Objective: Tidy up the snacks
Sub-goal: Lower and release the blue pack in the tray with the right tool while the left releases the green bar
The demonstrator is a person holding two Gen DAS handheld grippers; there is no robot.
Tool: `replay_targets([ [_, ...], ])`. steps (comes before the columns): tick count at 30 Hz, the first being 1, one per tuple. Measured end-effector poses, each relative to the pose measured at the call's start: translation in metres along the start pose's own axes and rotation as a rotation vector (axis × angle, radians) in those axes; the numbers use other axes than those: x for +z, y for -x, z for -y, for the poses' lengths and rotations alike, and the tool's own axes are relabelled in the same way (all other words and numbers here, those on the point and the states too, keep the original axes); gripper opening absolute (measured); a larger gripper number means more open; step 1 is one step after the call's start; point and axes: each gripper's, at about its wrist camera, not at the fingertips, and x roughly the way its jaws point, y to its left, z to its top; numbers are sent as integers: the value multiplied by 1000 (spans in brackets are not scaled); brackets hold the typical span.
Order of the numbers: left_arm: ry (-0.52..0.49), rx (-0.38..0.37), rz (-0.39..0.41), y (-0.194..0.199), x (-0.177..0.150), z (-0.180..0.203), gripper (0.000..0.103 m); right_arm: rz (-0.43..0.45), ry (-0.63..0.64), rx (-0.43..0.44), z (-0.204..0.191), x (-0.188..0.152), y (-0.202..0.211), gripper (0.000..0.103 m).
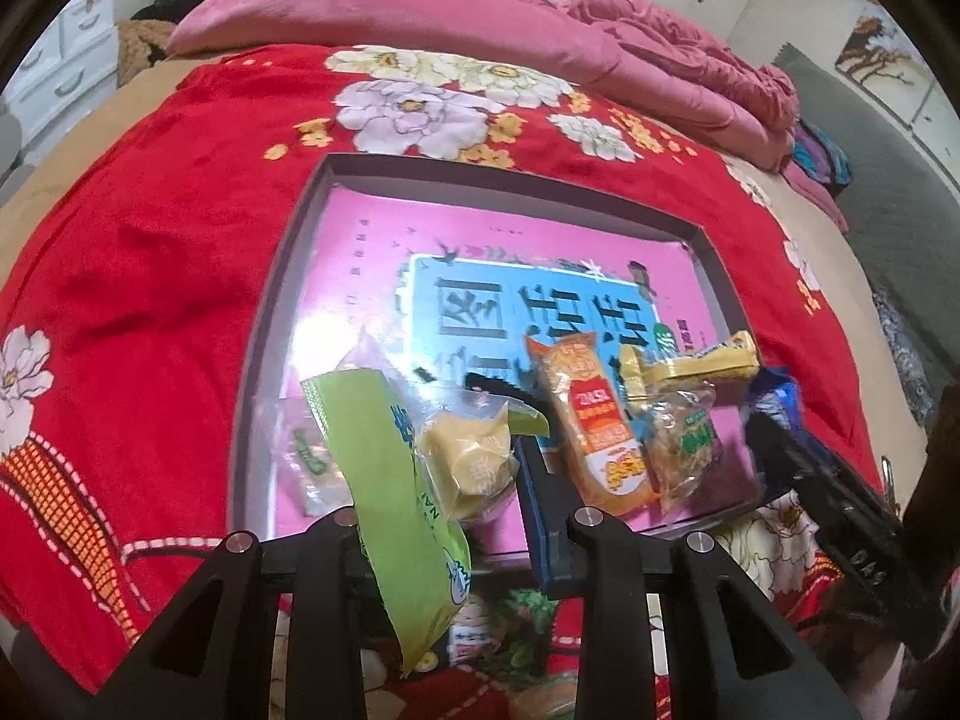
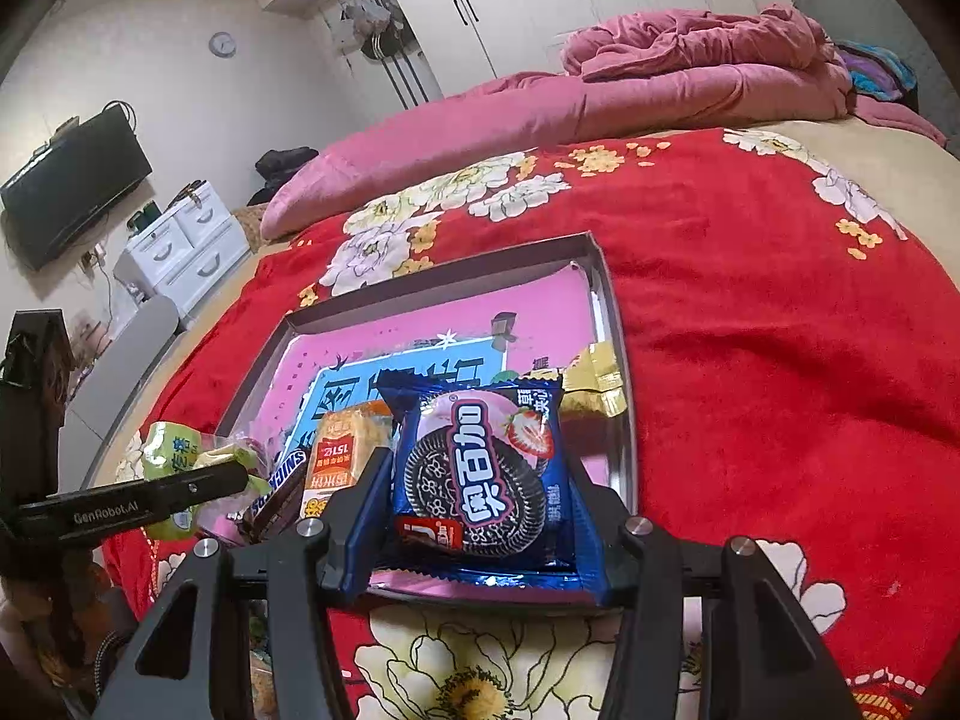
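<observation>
1. Snacks lie ahead of us in a shallow tray (image 1: 282, 276) with a pink printed floor, set on the bed's red floral blanket (image 1: 150, 228).
2. Our left hand-held gripper (image 1: 444, 516) is clamped on a green-and-clear pastry packet (image 1: 396, 480), which hangs between its fingers over the tray's near edge.
3. Our right hand-held gripper (image 2: 480, 510) is clamped on a blue strawberry Oreo packet (image 2: 480, 474), held over the tray's near right corner.
4. Beyond the left fingers lie an orange cracker pack (image 1: 594, 420), a clear biscuit pack (image 1: 684, 438) and a gold wrapper (image 1: 702, 366).
5. Left of the right gripper, a Snickers bar (image 2: 279, 492) is near the tray's near edge.
</observation>
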Motion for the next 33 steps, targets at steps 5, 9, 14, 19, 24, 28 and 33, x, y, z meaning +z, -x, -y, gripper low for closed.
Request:
replay_targets([
  [5,-40,-8,14,0,2,16,31,-19,25,-4,-4,-2,-8,53],
  [9,-66,-10,10,-3,2,25,32,-43,22,0,-4,-4,-14,53],
  [14,-75,-2,2,-8,1,32,31,-44,23,-11,-1,-6,-16,53],
  [19,-90,9,-14,-12,-1,36,32,-52,22,-23,2,-8,-19,54],
  [24,-100,13,-8,-13,0,39,32,-46,31,-31,1,-8,-21,54],
  [28,-114,23,-1,-13,-1,41,32,-37,30,-31,2,-8,-21,54],
  [33,-111,25,-2,-15,0,40,32,-27,16,-18,4,-9,-18,55],
])
